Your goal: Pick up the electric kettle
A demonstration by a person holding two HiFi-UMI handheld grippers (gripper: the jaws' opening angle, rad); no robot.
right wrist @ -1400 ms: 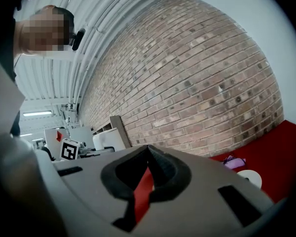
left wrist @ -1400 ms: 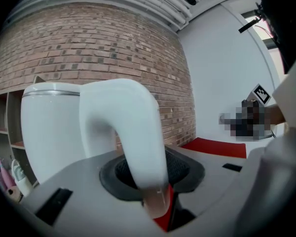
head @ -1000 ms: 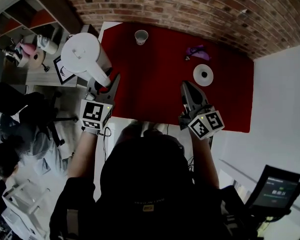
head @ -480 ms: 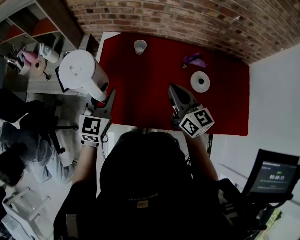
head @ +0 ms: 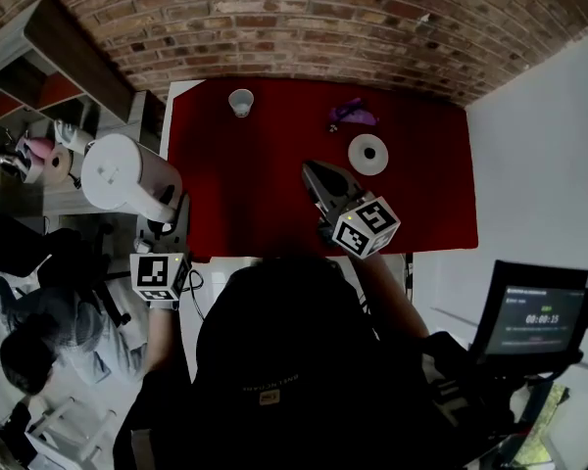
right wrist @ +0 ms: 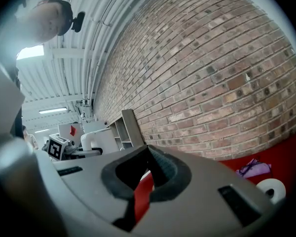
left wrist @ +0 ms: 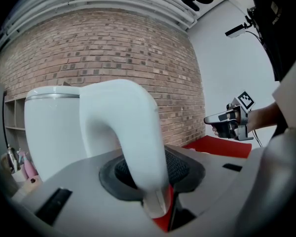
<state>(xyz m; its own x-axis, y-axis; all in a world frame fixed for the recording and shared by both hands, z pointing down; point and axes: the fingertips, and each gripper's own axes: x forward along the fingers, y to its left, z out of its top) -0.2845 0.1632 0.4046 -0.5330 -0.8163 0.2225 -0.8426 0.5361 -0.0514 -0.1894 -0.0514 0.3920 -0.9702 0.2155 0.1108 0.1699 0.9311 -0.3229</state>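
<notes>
Left gripper [head: 170, 215]: jaws clamped on the kettle's handle [left wrist: 126, 127], the dark pads pressing it from both sides
Electric kettle [head: 118, 169]: white, lid on top, roughly upright, carried by the handle alone; in the head view it sits out past the left edge of the table, not over it
Right gripper [head: 312, 172]: jaws drawn together at the tips, nothing between them; it hangs over the red top near the front middle, pointing toward the brick wall [head: 304, 18]
Table [head: 265, 194]: red top, its far side set against the brick wall
Cup [head: 240, 101]: white, upright, near the table's far left corner, well apart from both grippers
Purple thing [head: 353, 116]: small and crumpled, at the far side of the table; what it is I cannot tell
White roll [head: 368, 154]: lies flat with a hole in its middle, near the right gripper's tips but apart from them
Shelf unit [head: 49, 57]: left of the table, along the wall, beyond the kettle
Screen [head: 539, 316]: lit, on a stand at the lower right, off the table
Second person [head: 34, 331]: low at the left of the head view, beneath the kettle in the picture
</notes>
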